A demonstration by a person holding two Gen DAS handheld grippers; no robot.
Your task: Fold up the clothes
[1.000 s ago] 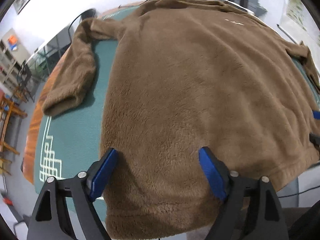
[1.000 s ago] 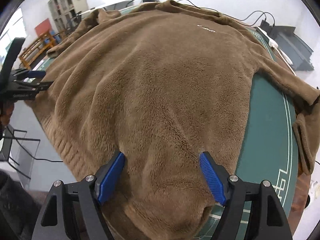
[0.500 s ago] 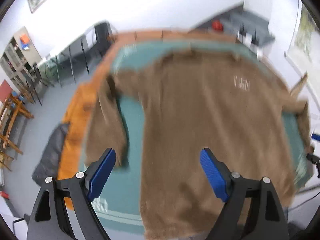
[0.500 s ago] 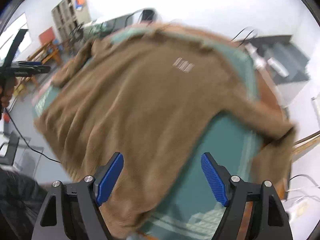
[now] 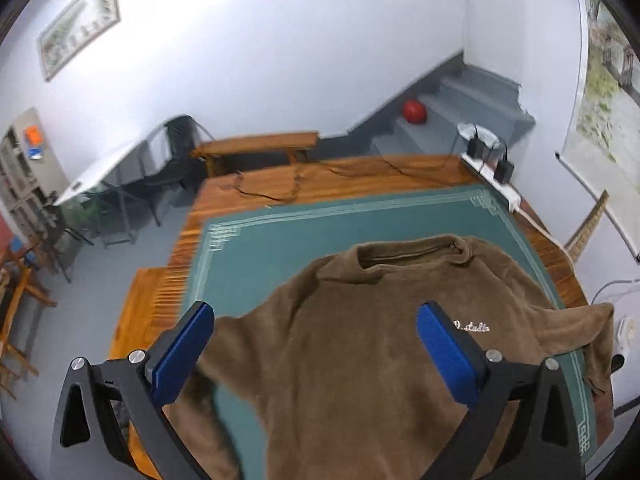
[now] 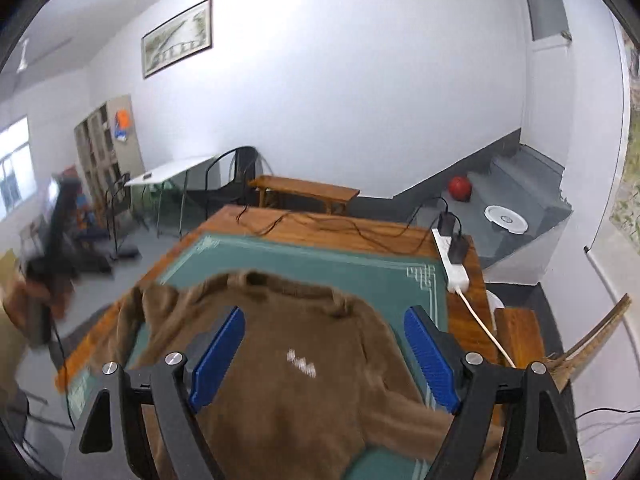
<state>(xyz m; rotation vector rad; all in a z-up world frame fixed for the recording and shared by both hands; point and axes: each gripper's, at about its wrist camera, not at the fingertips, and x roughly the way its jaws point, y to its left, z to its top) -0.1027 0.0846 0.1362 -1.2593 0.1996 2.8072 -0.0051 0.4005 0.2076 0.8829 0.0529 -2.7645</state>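
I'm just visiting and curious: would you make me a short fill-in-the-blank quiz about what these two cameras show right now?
1. The sweater spread on the table is ____ in colour.
2. It lies on a ____ mat with pale border lines.
3. The ball on the grey steps is ____.
4. Both the left gripper and the right gripper have their jaws ____.

Missing words: brown; green; red; open

Both claws risen and pulled back from sweater [image 5: 360, 360] since a second ago. Left claw [image 5: 316, 352]: before, low over hem, fleece filling view; now high, jaws as wide apart as before, collar at 12 o'clock, green mat [image 5: 304, 232] and far edge of worktop [image 5: 360, 176] exposed. Right claw [image 6: 324, 356]: same lift, wide apart, white logo [image 6: 302, 362] now between blue pads. Back wall, stairs, red ball [image 6: 459, 189] newly visible. Half-second-ago blur mostly gone.
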